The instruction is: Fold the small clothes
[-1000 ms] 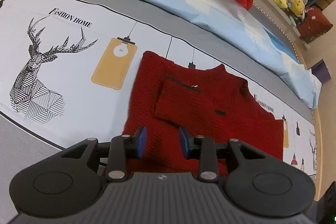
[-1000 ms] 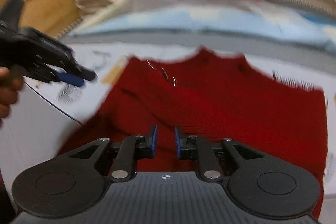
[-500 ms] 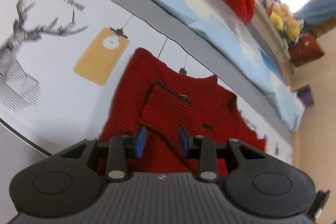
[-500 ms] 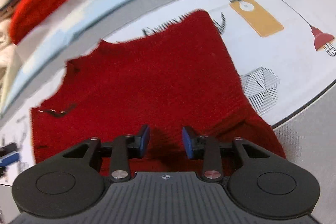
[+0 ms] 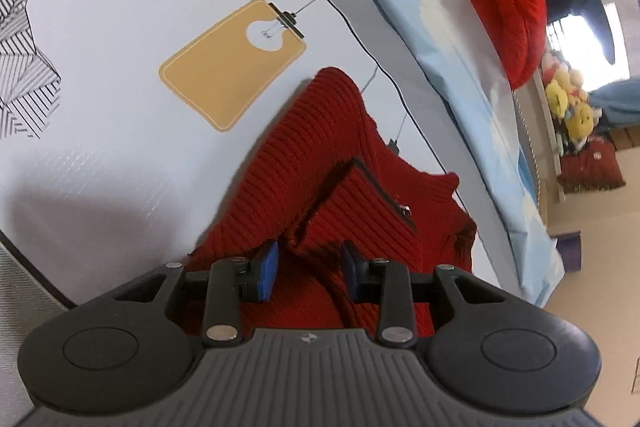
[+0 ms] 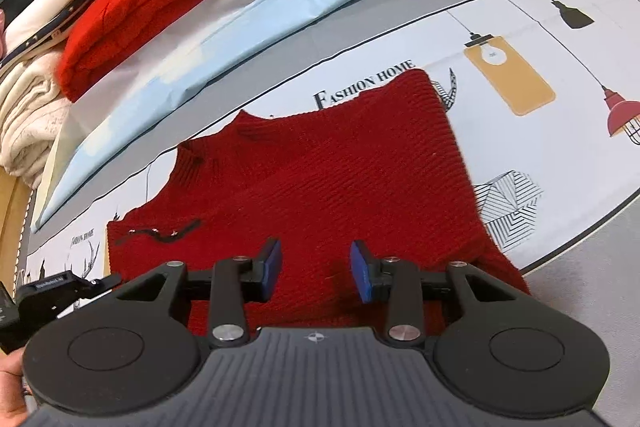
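Right wrist view: the red knit sweater (image 6: 320, 167) lies flat on the printed sheet (image 6: 560, 7), soft, thick and floppy, best pinched at its near hem by both grippers—right gripper (image 6: 316, 273) just widened, left gripper (image 5: 308, 271) parted—neither clamping cloth.

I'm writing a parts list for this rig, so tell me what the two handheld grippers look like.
Both look alike. The left gripper and right gripper each have two black linkage fingers with silver pivot pins, tipped with blue pads. Behind sits a ribbed dark grey body flanked by two round black housings, with a small white compass-like mark at the centre. In the right view, white lettering shows on the left gripper's side.
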The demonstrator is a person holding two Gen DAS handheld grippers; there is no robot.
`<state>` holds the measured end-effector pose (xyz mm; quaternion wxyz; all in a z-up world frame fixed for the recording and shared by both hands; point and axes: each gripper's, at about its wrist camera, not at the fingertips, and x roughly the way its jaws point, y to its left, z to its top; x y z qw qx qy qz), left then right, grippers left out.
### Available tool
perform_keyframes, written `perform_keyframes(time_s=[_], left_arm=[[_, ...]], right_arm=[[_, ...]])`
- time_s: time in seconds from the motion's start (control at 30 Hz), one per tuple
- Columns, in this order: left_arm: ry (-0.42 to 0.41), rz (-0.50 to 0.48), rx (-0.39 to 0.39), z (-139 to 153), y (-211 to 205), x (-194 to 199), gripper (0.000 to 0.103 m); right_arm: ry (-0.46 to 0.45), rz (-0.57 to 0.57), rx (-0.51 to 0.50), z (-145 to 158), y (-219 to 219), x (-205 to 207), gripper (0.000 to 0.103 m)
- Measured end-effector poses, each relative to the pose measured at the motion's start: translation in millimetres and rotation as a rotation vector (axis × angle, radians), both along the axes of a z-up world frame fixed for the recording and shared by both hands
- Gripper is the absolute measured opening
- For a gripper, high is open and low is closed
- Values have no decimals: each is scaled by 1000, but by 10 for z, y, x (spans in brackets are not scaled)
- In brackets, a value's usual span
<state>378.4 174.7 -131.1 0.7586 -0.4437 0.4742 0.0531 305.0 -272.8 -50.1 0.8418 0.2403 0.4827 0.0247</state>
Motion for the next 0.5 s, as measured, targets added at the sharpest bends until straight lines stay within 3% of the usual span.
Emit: perform_keyframes(time_s=[0.1, 0.17, 0.37, 0.43, 0.5], left_arm=[[-17, 17, -5, -15, -15, 22, 36], [-26, -7, 37, 59, -55, 34, 9], [-133, -95, 256, 937, -217, -109, 8], [-118, -101, 293, 1054, -226, -200, 11], [-47, -97, 351, 1023, -208, -228, 13]], right_arm=[[7, -9, 4, -33, -37, 11, 40], [14, -14, 6, -53, -49, 21, 40], [19, -38, 5, -58, -88, 73, 40], [15, -49, 4, -55, -101, 85, 40], [19, -60, 6, -80, -114, 96, 40]])
